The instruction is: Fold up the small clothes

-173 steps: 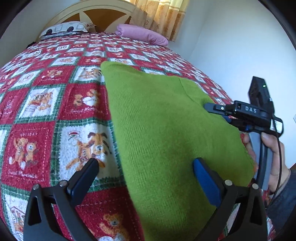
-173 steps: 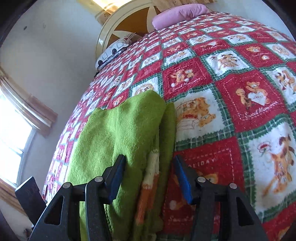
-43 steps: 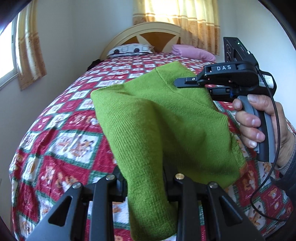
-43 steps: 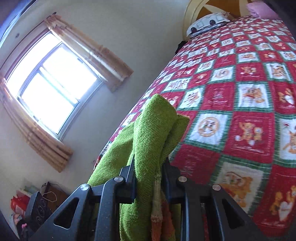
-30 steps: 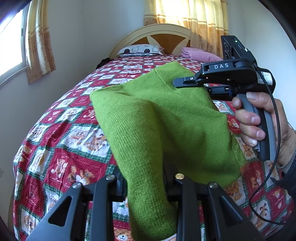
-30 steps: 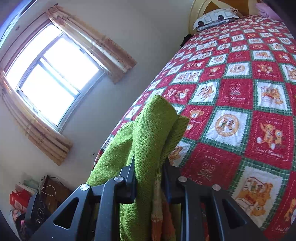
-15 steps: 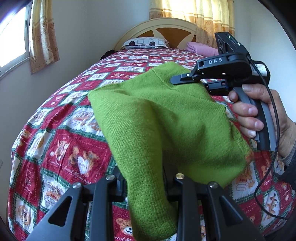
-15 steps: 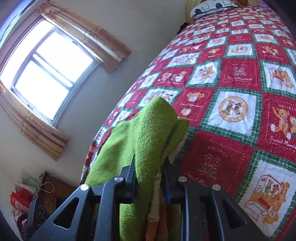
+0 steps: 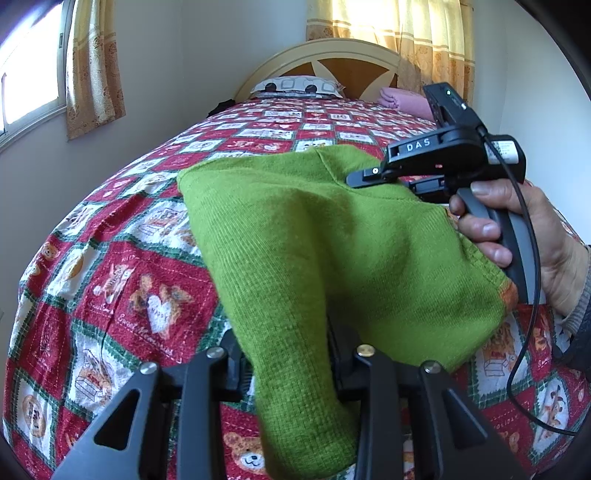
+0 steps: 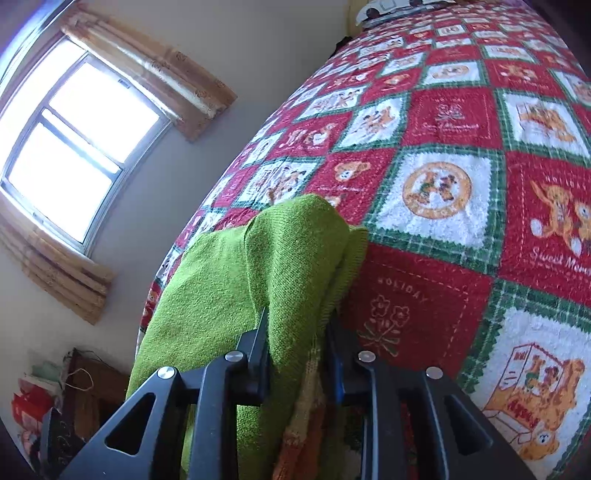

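Left wrist view: left gripper (image 9: 291, 369) has the green sweater (image 9: 314, 236) between its jaws, which are easing apart; fabric spans across to the right gripper (image 9: 373, 173) in a hand (image 9: 532, 240), above the quilt (image 9: 122, 280).

Right wrist view: right gripper (image 10: 297, 354) pinches bunched sweater (image 10: 288, 258), jaws opening, over quilt (image 10: 480, 184).

Daylight fills both views, bright and even. In the right wrist view the window (image 10: 74, 147) is blown out to white; in the left, the curtain (image 9: 399, 26) glows yellow with light from behind. Shadows on the bed (image 9: 110, 280) are soft. Focus is sharp throughout — only the fisheye bends straight lines, and the corners go black.
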`<state>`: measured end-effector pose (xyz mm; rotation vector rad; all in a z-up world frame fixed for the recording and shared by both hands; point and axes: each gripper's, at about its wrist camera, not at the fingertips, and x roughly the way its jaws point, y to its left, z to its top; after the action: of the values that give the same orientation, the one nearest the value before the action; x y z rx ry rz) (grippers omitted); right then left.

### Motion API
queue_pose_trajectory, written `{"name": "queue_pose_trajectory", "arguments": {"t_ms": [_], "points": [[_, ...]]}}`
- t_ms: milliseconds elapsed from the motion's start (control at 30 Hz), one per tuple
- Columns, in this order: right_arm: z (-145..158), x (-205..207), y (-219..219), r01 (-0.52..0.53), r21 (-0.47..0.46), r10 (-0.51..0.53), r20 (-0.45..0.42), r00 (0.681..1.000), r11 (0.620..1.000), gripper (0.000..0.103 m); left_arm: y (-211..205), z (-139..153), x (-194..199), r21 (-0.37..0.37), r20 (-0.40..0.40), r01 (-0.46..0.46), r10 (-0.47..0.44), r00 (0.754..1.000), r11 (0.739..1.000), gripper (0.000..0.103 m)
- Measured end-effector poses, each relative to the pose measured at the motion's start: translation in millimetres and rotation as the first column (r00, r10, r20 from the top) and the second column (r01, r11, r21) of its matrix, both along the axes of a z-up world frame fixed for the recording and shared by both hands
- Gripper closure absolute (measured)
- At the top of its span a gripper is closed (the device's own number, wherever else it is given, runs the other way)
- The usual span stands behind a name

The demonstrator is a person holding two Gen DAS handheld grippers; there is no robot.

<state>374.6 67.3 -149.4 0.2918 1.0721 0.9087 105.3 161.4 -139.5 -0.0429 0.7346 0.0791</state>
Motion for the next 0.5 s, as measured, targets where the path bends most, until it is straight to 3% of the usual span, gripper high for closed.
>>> {"name": "queue_pose_trajectory", "arguments": {"t_ms": [200, 333, 500], "points": [[7, -13, 11, -0.004, -0.106, 0.016, 0.109, 0.994, 0.994, 0.073, -1, 0, -1, 0.002, -0.004, 0.001, -0.001, 1.0, 1.0, 0.066], [11, -14, 4, 0.042, -0.111, -0.03, 0.106, 0.994, 0.993, 0.064, 0, 1, -1, 0.011, -0.017, -0.007, 0.008, 1.0, 1.0, 0.056], [37, -37, -12, 0.077, -0.098, -0.058, 0.177, 0.982, 0.992, 0.062, 2, 19, -6, 0.016, -0.013, -0.017, 0.017, 1.0, 1.0, 0.053]]}}
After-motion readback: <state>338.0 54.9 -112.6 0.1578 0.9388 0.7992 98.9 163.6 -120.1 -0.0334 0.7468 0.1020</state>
